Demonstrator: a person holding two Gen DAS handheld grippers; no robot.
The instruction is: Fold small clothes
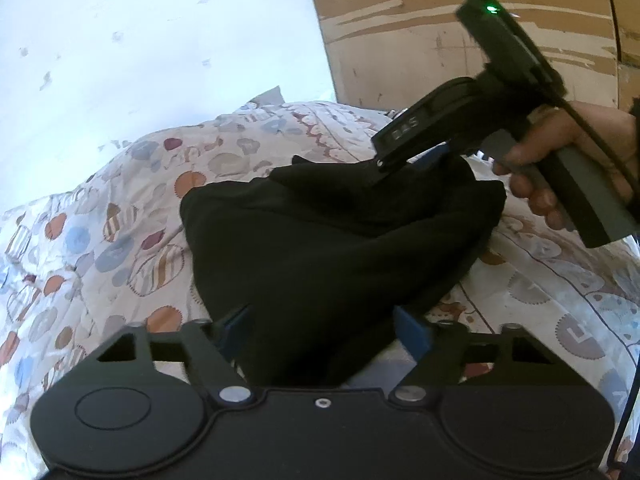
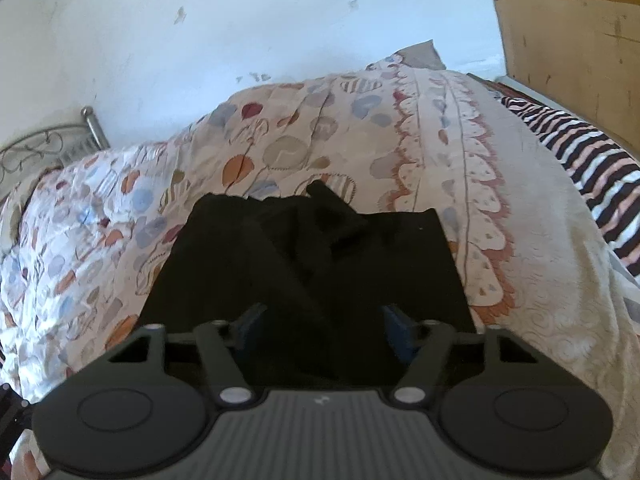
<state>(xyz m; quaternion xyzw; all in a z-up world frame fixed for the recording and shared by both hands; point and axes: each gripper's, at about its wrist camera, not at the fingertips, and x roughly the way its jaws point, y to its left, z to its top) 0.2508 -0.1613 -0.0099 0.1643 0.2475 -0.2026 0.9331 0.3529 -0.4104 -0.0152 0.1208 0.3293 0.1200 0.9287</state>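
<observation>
While both views show black garment [image 1: 332, 240]; striped cloth [image 2: 592, 184] right-only.

Left wrist view: low, close behind the black garment [image 1: 340, 248], facing the pale wall [image 1: 160, 40]. Right wrist view: equally close, tilted down, same heading. Shared: garment, patterned bedspread [image 2: 300, 140], wall, wooden panel [image 1: 440, 20].

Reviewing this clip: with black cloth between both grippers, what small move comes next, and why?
Probably close both fully, then lift. The black garment lies bunched on the patterned bedspread, its fabric between the left gripper and right gripper, jaws still apart.
</observation>
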